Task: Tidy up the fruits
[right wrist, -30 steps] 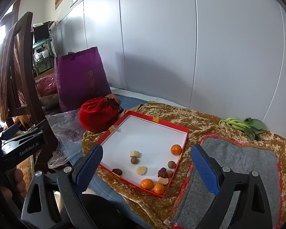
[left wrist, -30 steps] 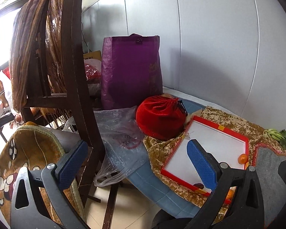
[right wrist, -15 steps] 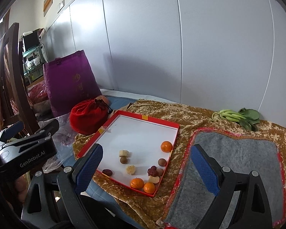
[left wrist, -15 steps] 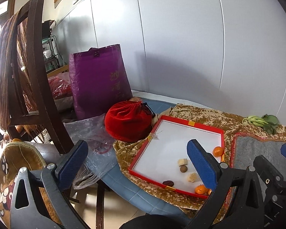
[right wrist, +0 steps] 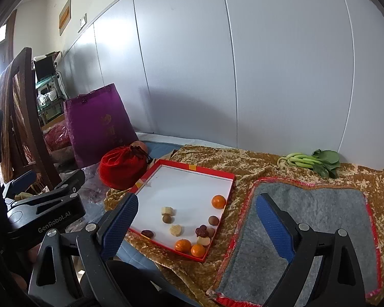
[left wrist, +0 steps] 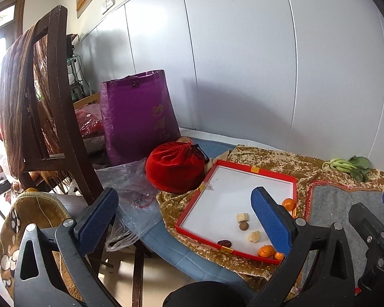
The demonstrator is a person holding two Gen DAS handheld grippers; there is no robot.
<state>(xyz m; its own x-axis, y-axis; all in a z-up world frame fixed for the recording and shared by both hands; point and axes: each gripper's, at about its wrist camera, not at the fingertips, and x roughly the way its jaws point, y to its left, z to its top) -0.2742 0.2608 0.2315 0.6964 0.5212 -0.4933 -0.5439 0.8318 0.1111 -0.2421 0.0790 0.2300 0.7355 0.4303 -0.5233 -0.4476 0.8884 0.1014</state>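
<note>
A red-rimmed white tray (right wrist: 192, 186) (left wrist: 243, 176) lies on a gold cloth and holds small fruits: mandarins (right wrist: 218, 201) (left wrist: 266, 251), brown round fruits (right wrist: 166, 219), pale chunks (right wrist: 176, 230) and a dark red date (right wrist: 147, 233). My right gripper (right wrist: 195, 220) hovers open in front of the tray and the grey mat (right wrist: 320, 215), holding nothing. My left gripper (left wrist: 184, 213) is open too, left of the tray over the table's edge, empty. The left gripper's body shows at the left of the right wrist view.
A red drawstring pouch (left wrist: 175, 167) and a purple bag (left wrist: 138, 112) stand left of the tray, with clear plastic (left wrist: 133, 192) in front. Green vegetables (right wrist: 311, 161) lie at the back right. A wooden chair (left wrist: 51, 107) stands at the left, and a grey wall is behind.
Both views have swung to the right and risen, so the tray and its fruits now show more fully in the left wrist view. Both grippers stay open and empty.
</note>
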